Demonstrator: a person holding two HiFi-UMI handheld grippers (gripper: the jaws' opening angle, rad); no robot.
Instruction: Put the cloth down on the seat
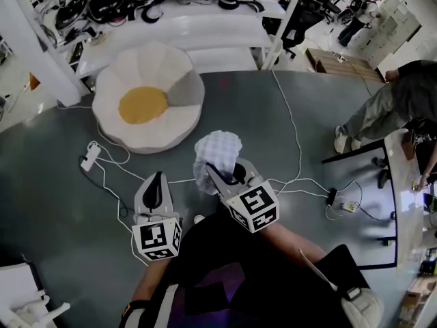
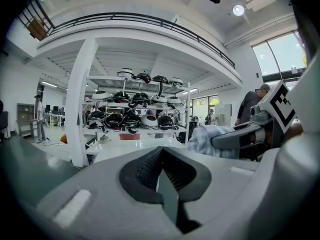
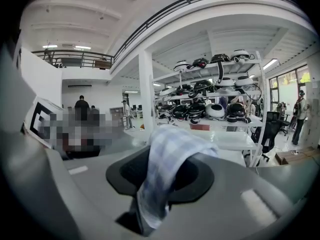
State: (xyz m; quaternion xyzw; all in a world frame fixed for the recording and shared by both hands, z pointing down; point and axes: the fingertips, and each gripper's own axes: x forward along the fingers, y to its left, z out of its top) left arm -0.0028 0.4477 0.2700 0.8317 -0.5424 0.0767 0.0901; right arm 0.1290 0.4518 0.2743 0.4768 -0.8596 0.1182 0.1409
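Note:
The cloth [image 1: 217, 149], white with a pale check, hangs bunched from my right gripper [image 1: 217, 173], which is shut on it above the grey floor. In the right gripper view the cloth [image 3: 170, 154] drapes out over the jaws of that gripper [image 3: 165, 166]. The seat [image 1: 147, 104] is a round white flower-shaped cushion with a yellow and grey centre, lying on the floor up and to the left of both grippers. My left gripper [image 1: 156, 182] hovers beside the right one, shut with nothing in it [image 2: 162, 176]. From the left gripper view the cloth [image 2: 207, 139] shows at the right.
A white shelf unit [image 1: 198, 29] loaded with helmets stands behind the seat, with a white post [image 1: 37, 53] at its left. Cables and a power strip [image 1: 90, 157] lie on the floor. A person [image 1: 392, 108] sits at the right by a white desk [image 1: 403, 203].

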